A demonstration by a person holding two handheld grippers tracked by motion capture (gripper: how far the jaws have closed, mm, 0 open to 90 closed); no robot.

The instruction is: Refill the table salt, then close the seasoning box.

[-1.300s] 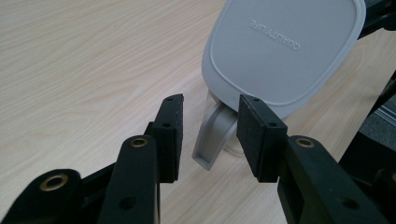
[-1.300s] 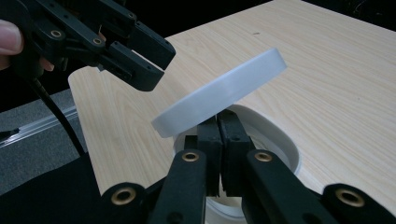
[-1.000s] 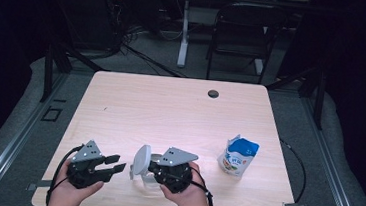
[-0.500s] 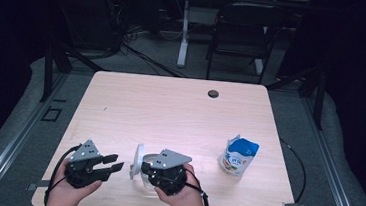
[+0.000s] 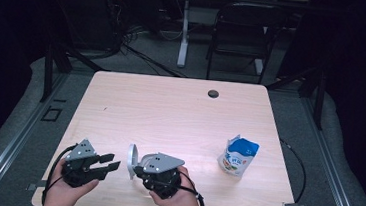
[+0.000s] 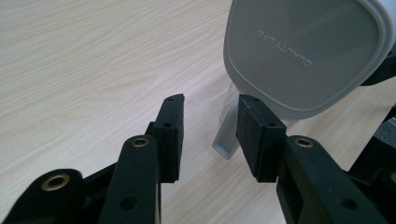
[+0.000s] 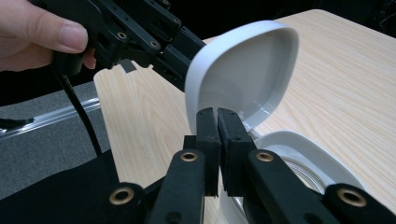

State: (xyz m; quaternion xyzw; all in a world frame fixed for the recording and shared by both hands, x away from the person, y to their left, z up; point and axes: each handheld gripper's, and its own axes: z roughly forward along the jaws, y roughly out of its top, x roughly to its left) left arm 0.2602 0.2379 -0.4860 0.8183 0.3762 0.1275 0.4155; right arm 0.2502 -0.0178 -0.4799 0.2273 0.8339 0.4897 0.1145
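Note:
A white hinged container sits near the table's (image 5: 180,113) front edge, its lid (image 5: 131,161) standing upright. My right gripper (image 5: 138,172) is shut on the container's rim at the foot of the lid (image 7: 243,74), with the open base (image 7: 303,158) below and to the right of its jaws (image 7: 217,116). My left gripper (image 5: 111,162) is just left of the lid, open and holding nothing. In the left gripper view its jaws (image 6: 210,126) point at the lid's grey outer face (image 6: 303,51) and a clear tab (image 6: 226,137) under it, without touching.
A blue and white pouch (image 5: 238,157) stands upright at the right of the table. A dark cable hole (image 5: 213,93) is at the far edge. Beyond the table are a chair (image 5: 242,33) and floor cables.
My right gripper has shifted a little left with the container, bringing the lid closer to the left gripper. The left gripper has stayed put.

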